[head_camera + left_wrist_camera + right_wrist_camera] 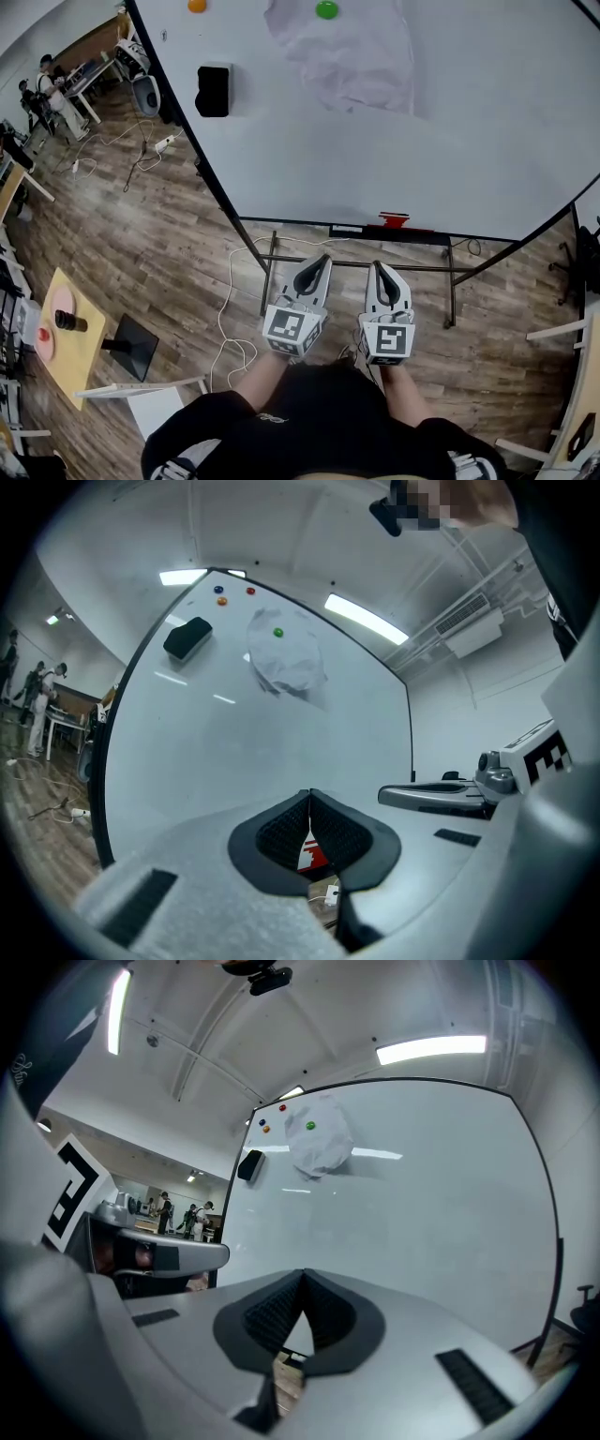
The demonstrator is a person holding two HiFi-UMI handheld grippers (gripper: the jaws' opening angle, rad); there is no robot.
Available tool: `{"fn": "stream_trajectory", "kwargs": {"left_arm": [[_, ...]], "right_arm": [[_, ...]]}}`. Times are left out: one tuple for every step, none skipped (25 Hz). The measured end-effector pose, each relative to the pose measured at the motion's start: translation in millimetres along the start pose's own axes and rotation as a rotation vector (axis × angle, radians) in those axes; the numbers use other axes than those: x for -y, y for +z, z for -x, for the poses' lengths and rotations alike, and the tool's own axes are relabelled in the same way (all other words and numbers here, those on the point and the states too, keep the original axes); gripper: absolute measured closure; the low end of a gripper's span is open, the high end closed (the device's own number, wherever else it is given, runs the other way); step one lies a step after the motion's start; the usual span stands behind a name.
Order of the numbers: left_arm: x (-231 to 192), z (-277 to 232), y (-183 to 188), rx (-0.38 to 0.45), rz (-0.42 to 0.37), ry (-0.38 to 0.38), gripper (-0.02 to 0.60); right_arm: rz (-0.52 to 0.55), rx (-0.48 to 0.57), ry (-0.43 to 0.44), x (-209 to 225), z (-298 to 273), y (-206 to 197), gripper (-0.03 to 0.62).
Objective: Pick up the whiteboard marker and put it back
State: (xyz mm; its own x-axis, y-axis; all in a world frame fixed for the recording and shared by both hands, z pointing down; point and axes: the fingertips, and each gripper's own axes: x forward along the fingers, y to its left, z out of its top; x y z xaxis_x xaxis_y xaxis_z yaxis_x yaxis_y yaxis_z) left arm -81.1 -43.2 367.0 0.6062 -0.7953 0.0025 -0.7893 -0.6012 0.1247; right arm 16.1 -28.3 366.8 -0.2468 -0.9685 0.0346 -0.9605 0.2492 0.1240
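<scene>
The left gripper [319,269] and right gripper [382,274], both grey, are side by side in front of the large white whiteboard [450,131], pointing at its lower edge. Each has its jaws pressed together on nothing. The small red whiteboard marker [394,221] rests on the black tray [361,231] along the whiteboard's lower edge, apart from both grippers. A black eraser [213,90] clings to the whiteboard's upper left

Glossy smooth whiteboard [469,141], crumpled paper-like sheet [352,66], wood-plank floor [150,262] — left hand-held gripper [309,797] matt grey plastic.
</scene>
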Motion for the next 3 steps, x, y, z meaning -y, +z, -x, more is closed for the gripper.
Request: {"fn": "stream_trajectory", "kwargs": {"left_arm": [[-0.2, -0.9, -0.9, -0.001, 0.002, 0.003, 0.574], [-0.6, -2.4, -1.4, 0.0, 0.004, 0.006, 0.574], [-1.2, -4.2, -1.8, 0.001, 0.004, 0.009, 0.574]], "right_arm": [[0.0, 0.001, 0.0, 2.0, -0.8, 0.0, 0.591], [0.0, 0.003, 0.0, 4.2, -2.2, 0.3, 0.591], [0.0, 0.007, 0.0, 6.5, -3.9, 0.7, 0.591]]}}
